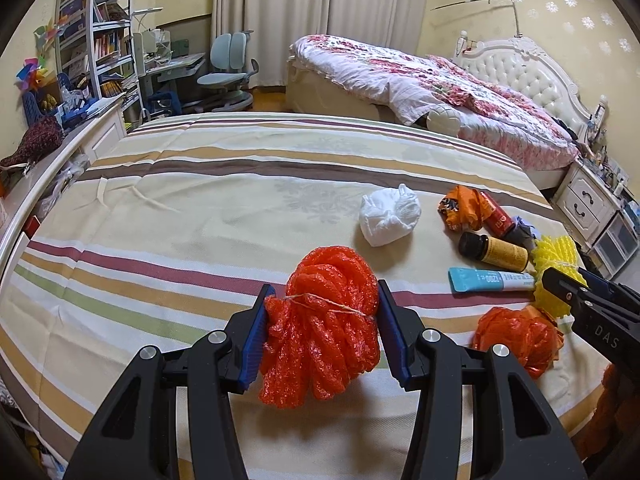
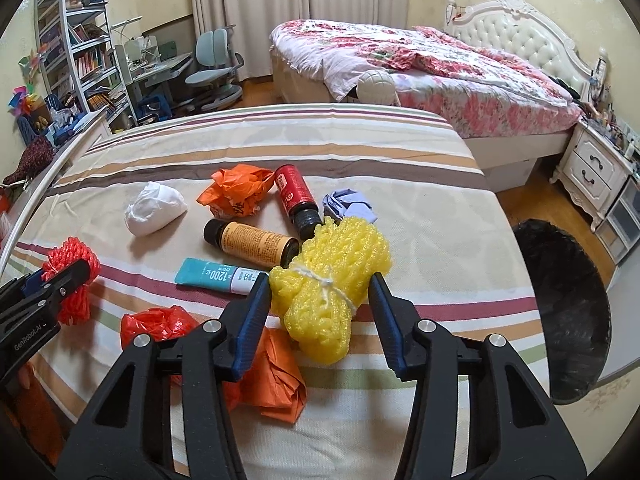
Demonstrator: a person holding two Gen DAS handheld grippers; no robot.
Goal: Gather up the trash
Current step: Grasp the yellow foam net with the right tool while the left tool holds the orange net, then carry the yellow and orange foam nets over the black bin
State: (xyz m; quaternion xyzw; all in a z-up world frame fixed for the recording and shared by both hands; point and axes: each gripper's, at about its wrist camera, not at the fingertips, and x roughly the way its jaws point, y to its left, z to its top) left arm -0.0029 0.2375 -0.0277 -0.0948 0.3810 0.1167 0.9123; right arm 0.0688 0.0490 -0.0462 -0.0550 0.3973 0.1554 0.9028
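My left gripper (image 1: pixel 324 292) is shut on a red foam net bundle (image 1: pixel 320 332) tied with string, held just above the striped bedspread (image 1: pixel 200 208). A yellow foam net bundle (image 2: pixel 340 248), also tied with string, sits between the blue pads of my right gripper (image 2: pixel 318 280), which press on both its sides. Loose trash lies on the bedspread: a white wad (image 2: pixel 154 208), an orange wrapper (image 2: pixel 236 190), a red bottle (image 2: pixel 294 192), a brown bottle (image 2: pixel 250 240), a teal tube (image 2: pixel 216 276), a red plastic bag (image 2: pixel 156 322) and orange paper (image 2: pixel 276 376).
A black-lined bin (image 2: pixel 560 312) stands on the floor off the bed's right edge. A second bed (image 2: pixel 420 64) with a floral cover lies beyond, with a white nightstand (image 2: pixel 592 172) to its right. Shelves and a desk chair (image 2: pixel 214 64) are at the far left.
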